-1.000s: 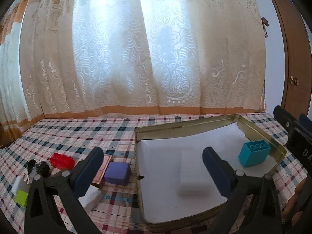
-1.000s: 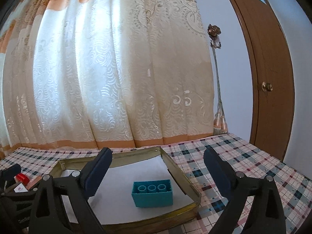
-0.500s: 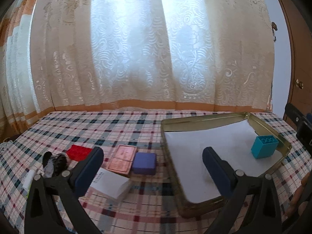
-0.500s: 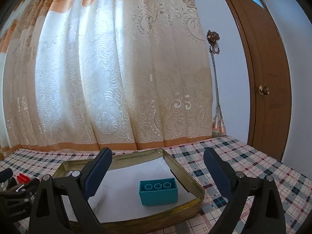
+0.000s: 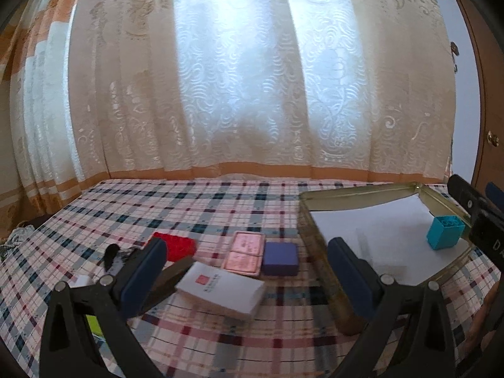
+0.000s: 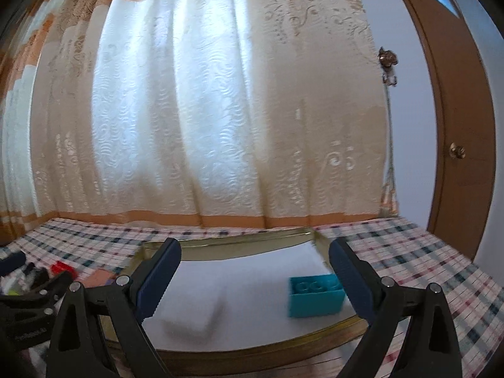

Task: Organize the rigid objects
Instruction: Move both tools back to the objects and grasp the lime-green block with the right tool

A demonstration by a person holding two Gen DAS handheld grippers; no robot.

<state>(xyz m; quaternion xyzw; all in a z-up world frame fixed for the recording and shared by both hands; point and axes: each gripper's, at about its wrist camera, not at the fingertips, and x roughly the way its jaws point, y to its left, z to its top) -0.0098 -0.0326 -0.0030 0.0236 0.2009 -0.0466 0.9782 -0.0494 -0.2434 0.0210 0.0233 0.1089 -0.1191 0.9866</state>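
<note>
Now that our left claw (image 5: pixel 242 267) has swung off the gold tray (image 5: pixel 318 239) toward the white box (image 5: pixel 220 289), both claws gape empty, so we judge another pick is starting while the teal brick (image 6: pixel 315 296) sits stowed.

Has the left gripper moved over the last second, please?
Yes. The left gripper swung left: the gold tray slid rightward in its view, and it now faces the white box.

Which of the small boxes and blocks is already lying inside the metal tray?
Only the turquoise block is, on the tray's white lining; the others lie outside on the tablecloth.
</note>
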